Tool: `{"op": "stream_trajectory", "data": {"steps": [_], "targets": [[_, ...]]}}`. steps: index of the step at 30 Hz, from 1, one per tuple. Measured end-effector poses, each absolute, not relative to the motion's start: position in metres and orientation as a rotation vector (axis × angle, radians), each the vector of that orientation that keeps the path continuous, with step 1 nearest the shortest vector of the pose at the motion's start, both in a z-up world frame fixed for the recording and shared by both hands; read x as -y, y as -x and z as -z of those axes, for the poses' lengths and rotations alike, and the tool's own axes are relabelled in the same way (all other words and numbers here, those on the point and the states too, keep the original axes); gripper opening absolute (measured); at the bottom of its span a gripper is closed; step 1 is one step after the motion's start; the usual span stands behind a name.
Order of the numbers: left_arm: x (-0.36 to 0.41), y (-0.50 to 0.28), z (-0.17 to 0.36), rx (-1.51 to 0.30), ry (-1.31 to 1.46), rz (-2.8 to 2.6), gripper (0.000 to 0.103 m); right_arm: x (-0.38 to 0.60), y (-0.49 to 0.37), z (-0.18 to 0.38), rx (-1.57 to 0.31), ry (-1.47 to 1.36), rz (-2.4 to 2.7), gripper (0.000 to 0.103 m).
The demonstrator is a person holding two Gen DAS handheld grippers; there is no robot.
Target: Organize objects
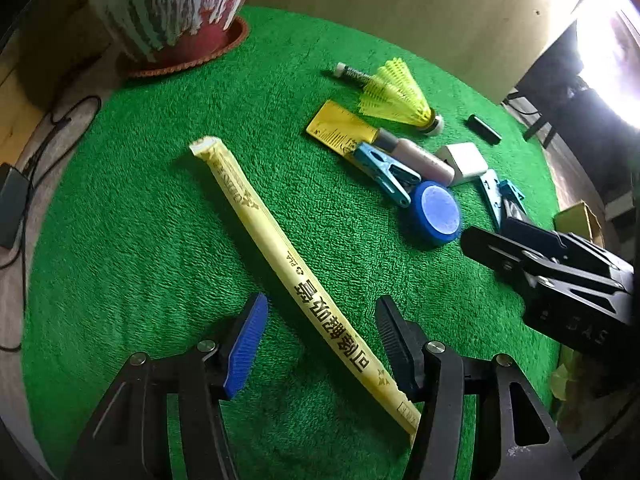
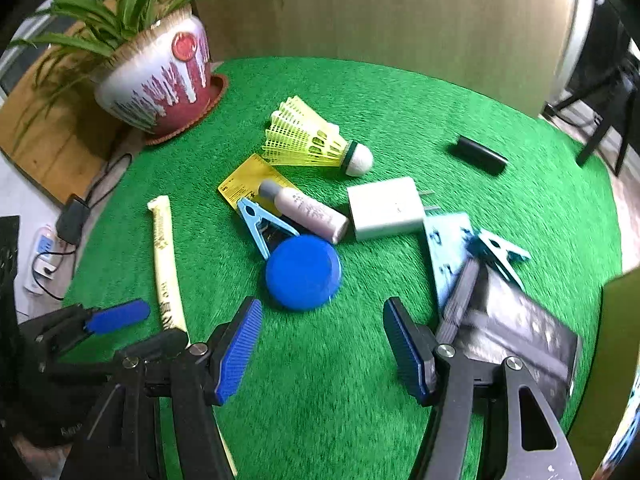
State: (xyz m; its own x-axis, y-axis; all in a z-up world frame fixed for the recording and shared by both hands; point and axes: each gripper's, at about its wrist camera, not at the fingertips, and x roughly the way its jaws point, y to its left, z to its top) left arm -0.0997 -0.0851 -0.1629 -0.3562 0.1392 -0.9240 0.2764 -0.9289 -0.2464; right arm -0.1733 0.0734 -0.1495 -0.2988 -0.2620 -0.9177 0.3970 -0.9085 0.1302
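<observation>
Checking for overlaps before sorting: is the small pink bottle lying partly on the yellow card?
Yes: the pink bottle lies with its grey cap end across the yellow card.

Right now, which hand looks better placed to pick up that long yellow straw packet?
Left, probably. The left gripper hangs over the packet, jaws open either side of it, not touching. The right gripper is open over bare mat nearer the blue lid.

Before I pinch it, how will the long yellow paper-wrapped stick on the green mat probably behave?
The yellow paper-wrapped stick lies straight between the open left tongs, so it is probably stiff. It looks thin, likely light. Its round shape could roll on the green mat, and the smooth wrapper may slip.
</observation>
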Motion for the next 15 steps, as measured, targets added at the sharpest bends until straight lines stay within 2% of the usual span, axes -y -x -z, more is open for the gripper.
{"op": "stream_trajectory", "data": {"steps": [9, 15], "targets": [[0.074, 0.095, 0.169, -0.442, -1.713, 2.46, 0.058, -0.037, 0.19, 0.173, -0.394, -1.553, 2.196, 0.059], [0.075, 0.091, 0.169, -0.388, -1.681, 2.469, 0.037, -0.031, 0.196, 0.179, -0.437, -1.556, 2.175, 0.059]]}}
